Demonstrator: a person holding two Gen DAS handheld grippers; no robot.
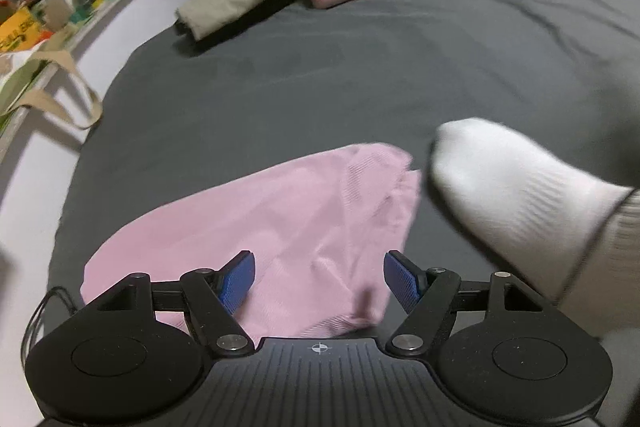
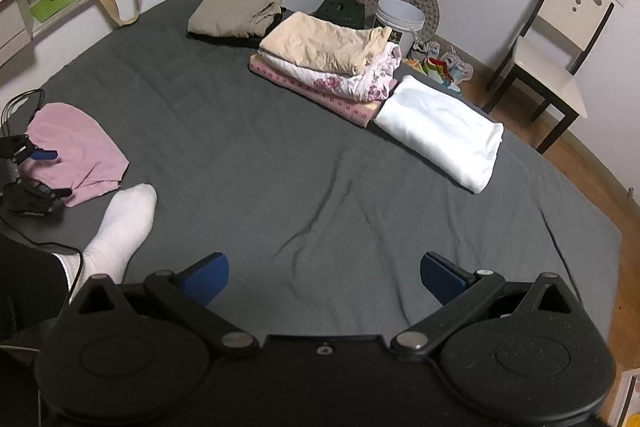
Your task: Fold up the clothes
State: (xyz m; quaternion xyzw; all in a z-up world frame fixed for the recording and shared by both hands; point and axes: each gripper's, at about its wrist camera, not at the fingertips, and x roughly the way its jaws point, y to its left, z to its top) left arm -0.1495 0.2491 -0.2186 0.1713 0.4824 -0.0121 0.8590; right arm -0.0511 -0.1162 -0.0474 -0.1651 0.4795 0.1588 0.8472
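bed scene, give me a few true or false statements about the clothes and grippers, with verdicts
1. The left gripper is open over the pink garment. True.
2. The right gripper is shut on the white folded cloth. False: it is open over bare grey sheet, apart from that cloth.
3. The beige garment tops the folded stack. True.
4. The person's white-socked foot rests on the pink garment. False: it lies beside it on the sheet.

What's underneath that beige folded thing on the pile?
Under the beige garment lies a white floral piece, then a pink dotted one on the grey sheet. Their middles are covered.
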